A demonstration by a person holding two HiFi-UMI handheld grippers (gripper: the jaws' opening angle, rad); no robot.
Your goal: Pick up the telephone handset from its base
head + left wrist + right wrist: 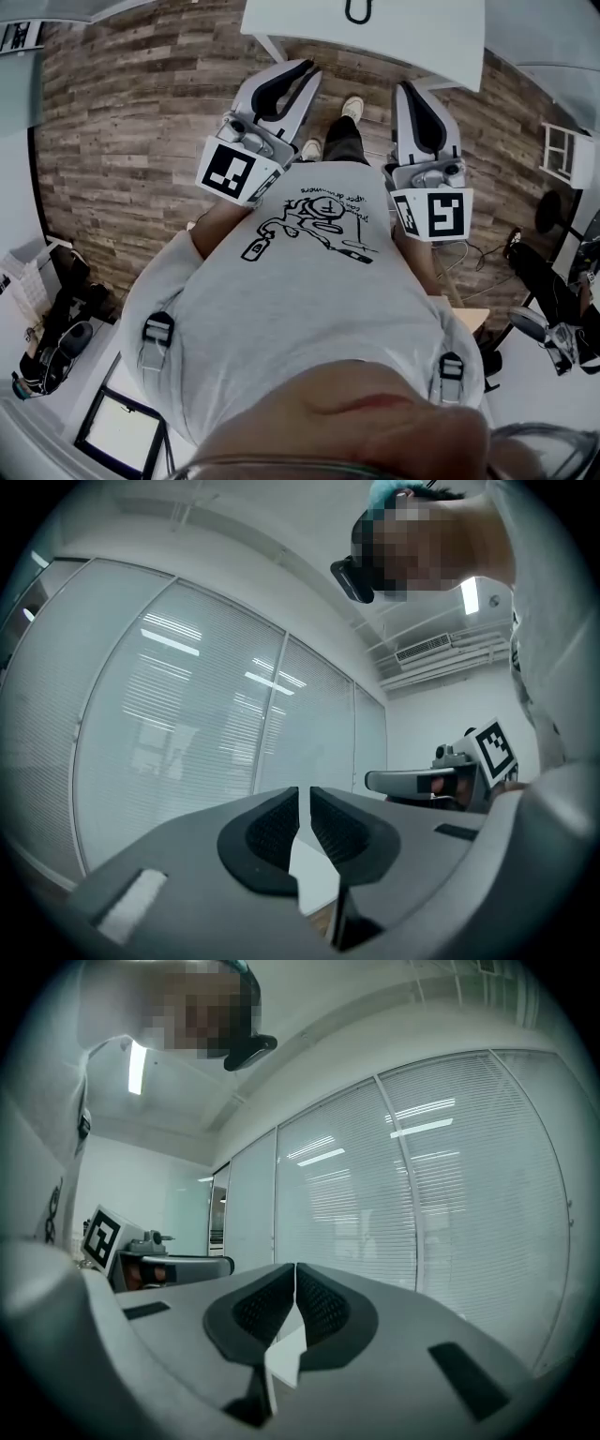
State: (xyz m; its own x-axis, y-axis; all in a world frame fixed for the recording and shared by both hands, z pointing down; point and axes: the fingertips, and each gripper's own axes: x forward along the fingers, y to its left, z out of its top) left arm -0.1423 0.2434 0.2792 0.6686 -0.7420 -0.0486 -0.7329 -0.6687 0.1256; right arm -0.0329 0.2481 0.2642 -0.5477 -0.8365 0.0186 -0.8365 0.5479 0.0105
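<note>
Nowhere in any view does the handset show. Both the left tool [302, 75] and the right tool [412, 94] are fully closed on nothing, held level, side by side and apart, before the person's [309, 281] chest. Just beyond their tips runs the counter [422, 37] edge; open floor [112, 141] spreads at the left tool's side.

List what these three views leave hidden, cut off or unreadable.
Telephone handset and base: in no view. The head view looks down at the shirt and floor, and both gripper views face blinds.
White table, head view: cut off by the top edge, and the dark loop on it cannot be identified.
Shirt lettering, head view: too small to read.
</note>
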